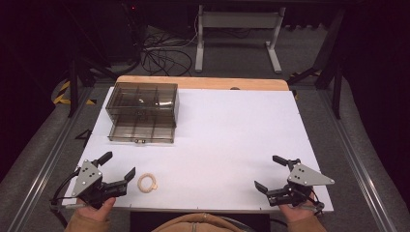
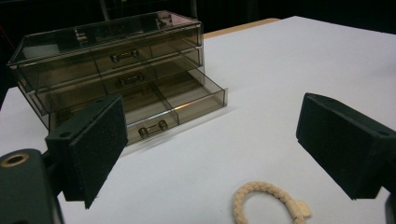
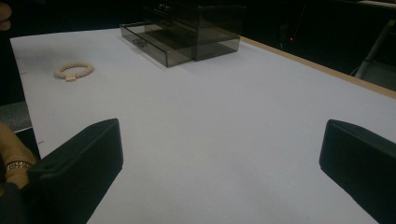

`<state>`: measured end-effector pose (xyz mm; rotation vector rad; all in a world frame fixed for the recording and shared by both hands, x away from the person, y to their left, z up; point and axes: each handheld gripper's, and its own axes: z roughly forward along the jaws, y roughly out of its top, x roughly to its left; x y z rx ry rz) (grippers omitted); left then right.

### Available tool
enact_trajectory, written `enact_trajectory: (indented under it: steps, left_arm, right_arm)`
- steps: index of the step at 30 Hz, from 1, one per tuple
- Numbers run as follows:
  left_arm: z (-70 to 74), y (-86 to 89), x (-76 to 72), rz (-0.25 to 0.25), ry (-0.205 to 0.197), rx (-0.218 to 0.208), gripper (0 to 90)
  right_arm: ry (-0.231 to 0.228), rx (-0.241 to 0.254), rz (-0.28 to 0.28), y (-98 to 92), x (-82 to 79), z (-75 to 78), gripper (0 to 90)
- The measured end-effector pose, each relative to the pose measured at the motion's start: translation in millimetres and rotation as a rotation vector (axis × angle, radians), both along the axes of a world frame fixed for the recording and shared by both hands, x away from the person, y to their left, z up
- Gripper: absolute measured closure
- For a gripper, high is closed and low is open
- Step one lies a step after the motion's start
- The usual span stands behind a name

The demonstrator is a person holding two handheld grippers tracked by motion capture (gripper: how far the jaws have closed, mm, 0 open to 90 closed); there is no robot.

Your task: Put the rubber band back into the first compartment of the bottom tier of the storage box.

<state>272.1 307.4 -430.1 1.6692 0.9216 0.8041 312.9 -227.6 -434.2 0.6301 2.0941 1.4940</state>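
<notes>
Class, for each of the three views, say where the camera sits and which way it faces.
High view: above the near edge, looking down the table; both hands, left gripper, right gripper.
Left gripper view: between open jaws, facing the drawer box, bracelet below.
Right gripper view: between open jaws, looking across to both.
All three show box and bracelet.
</notes>
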Motion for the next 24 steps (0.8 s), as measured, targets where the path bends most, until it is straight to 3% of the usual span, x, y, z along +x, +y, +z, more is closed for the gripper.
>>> enact_trajectory:
  steps: [6, 24]
  left_arm:
    - [0.4, 1.9, 0.2, 0.005, 0.012, -0.02, 10.1]
    - [1.9, -1.2, 1.2, 0.001, 0.008, -0.011, 9.8]
  right_arm:
    - [-0.003, 0.002, 0.003, 0.8, -1.4, 0.0, 0.0]
    - [-0.009, 0.015, 0.004, -0.1, -2.7, 0.1, 0.1]
